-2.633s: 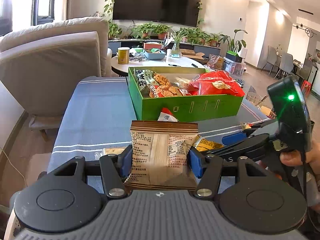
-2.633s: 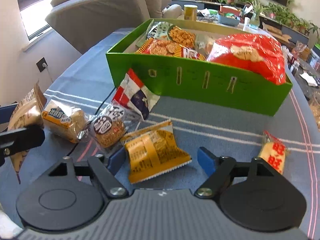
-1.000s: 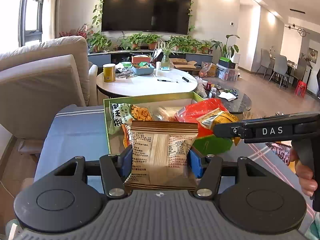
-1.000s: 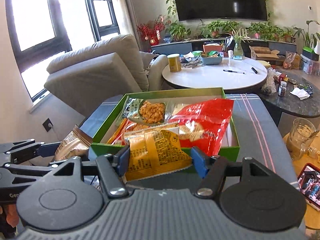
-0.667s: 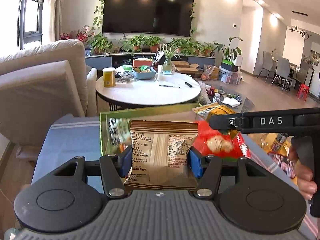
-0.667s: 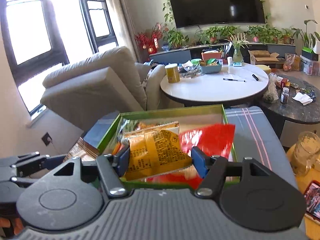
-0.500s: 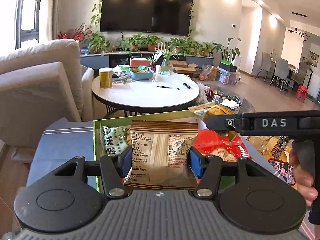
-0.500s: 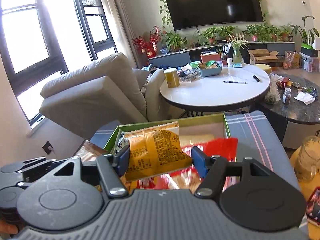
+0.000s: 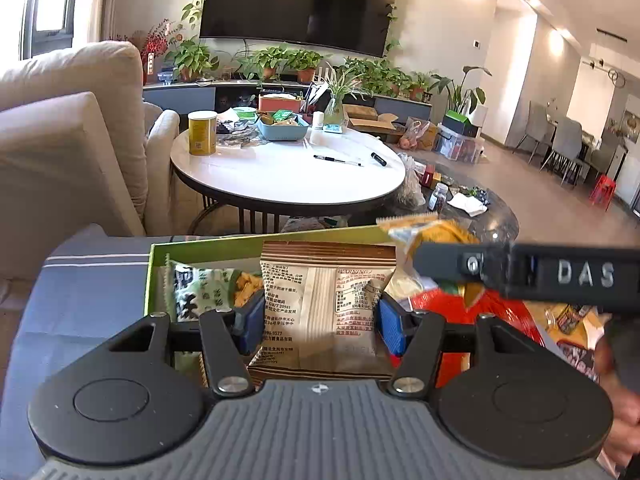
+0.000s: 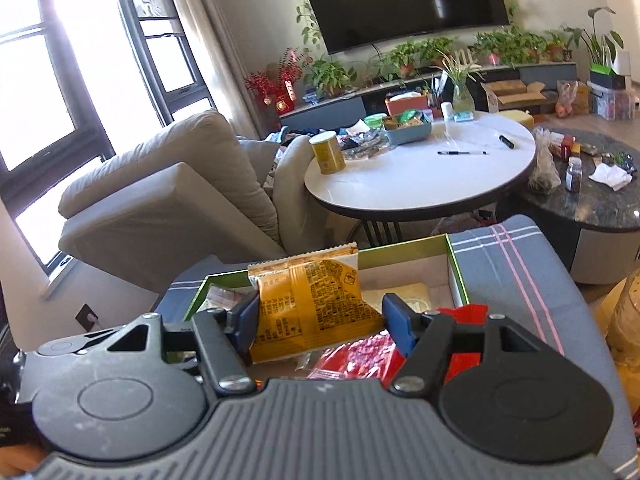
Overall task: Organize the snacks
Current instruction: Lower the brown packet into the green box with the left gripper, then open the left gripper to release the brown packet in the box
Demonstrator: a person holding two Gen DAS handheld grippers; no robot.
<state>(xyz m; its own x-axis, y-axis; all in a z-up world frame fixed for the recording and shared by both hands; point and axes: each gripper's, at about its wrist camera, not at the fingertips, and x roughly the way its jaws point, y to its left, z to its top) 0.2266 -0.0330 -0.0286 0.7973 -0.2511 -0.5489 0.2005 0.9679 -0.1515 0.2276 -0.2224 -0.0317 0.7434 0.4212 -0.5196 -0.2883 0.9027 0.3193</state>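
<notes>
2 grippers angled down over green box: left jaws grasping brown packet, right jaws grasping orange packet.

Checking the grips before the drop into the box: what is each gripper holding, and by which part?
Left gripper: the brown snack packet, pinched across its side edges. Right gripper: the yellow snack packet, likewise by its side edges.

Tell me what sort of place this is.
Most likely a home living room: a big wall-mounted TV above a row of potted plants, a beige sofa, and a round white coffee table strewn with everyday clutter.
</notes>
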